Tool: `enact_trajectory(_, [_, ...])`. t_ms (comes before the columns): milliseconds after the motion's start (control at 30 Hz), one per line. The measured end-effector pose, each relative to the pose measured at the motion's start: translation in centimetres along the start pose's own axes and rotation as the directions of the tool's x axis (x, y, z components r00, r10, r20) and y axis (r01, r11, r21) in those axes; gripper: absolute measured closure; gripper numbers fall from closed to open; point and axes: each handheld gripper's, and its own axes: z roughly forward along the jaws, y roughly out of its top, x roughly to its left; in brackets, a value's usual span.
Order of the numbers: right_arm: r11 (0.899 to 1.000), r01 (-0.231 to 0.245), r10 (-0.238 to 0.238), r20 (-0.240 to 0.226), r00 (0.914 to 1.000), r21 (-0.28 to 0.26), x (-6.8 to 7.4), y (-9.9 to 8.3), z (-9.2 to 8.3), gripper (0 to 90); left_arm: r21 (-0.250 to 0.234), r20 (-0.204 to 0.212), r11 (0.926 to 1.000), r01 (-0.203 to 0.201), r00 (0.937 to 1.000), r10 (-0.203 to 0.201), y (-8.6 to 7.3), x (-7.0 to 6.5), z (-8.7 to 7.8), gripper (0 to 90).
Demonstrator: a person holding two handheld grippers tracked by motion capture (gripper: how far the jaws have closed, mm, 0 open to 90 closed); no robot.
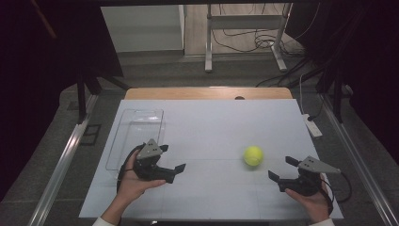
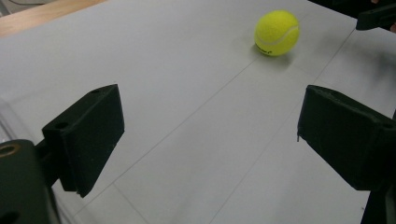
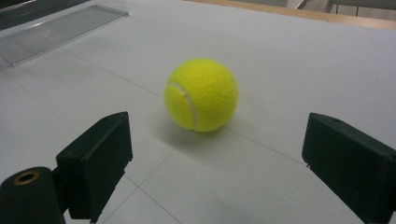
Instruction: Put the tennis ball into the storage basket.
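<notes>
Yellow tennis ball (image 1: 253, 156) sitting on the white bench (image 1: 211, 132) just ahead of the right claw (image 1: 282, 168), both claws gaping wide and holding nothing, left claw (image 1: 171, 158) hovering beside a clear tray (image 1: 136, 134)

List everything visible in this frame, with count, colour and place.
tennis ball: one, yellow-green, on the table right of centre, nearer the right gripper.
clear plastic tray: one, transparent, left side of the table, empty.
table: one, white top with a wooden far edge.
power strip: one, white, off the table's right edge.
left gripper: one, black, open, beside the tray.
right gripper: one, black, open, fingers toward the ball.
</notes>
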Motion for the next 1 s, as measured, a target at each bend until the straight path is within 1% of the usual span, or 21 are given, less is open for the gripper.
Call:
enact_trajectory(333, [1.0, 0.0, 0.0, -0.004, 1.0, 0.0, 0.0, -0.1, 0.0, 8.4, 0.022, 0.012, 0.9996, -0.016, 0.9998, 0.015, 1.2, -0.3, 1.3, 8.6])
enact_trajectory(600, [1.0, 0.002, -0.002, -0.004, 1.0, 0.004, -0.1, -0.1, 0.0, 8.5, 0.041, 0.027, 0.9989, -0.022, 0.9994, 0.021, 1.3, -0.3, 2.0, 8.6])
enact_trajectory(1000, [1.0, 0.002, -0.002, -0.01, 0.9999, 0.016, -0.1, -0.3, 0.2, 8.8, 0.067, 0.064, 0.9971, -0.035, 0.9975, 0.031, 2.0, -0.5, 3.1, 8.7])
